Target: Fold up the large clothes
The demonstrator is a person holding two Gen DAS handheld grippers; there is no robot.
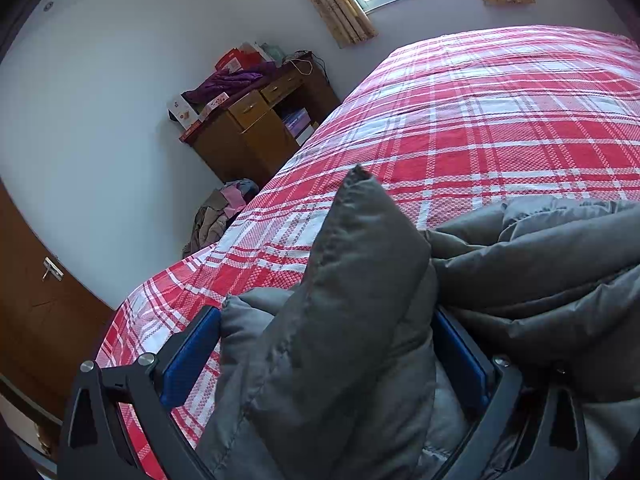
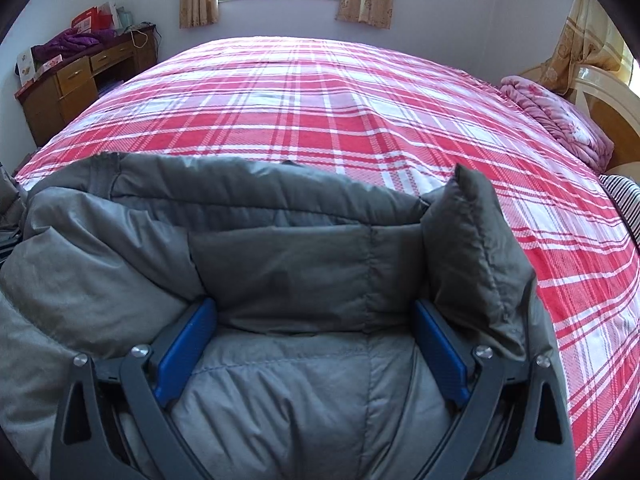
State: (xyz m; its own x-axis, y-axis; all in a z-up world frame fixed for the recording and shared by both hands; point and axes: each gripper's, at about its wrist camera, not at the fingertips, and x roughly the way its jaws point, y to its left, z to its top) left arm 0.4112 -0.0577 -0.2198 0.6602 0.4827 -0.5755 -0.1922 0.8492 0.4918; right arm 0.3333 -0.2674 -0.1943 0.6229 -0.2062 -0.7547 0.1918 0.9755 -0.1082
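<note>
From the left wrist, the grey puffer jacket (image 1: 520, 264) lies bunched at the near edge of the plaid bed (image 1: 480, 120), one corner standing up between the left gripper (image 1: 328, 360) fingers, which look clamped on it. From the right wrist, the right gripper (image 2: 316, 344) likewise pinches padding. Folding seems barely begun; a tidy stack remains.

One grey padded coat (image 2: 280, 248), one plaid bed (image 2: 320, 92), one wooden desk (image 2: 80, 80), two grippers.
</note>
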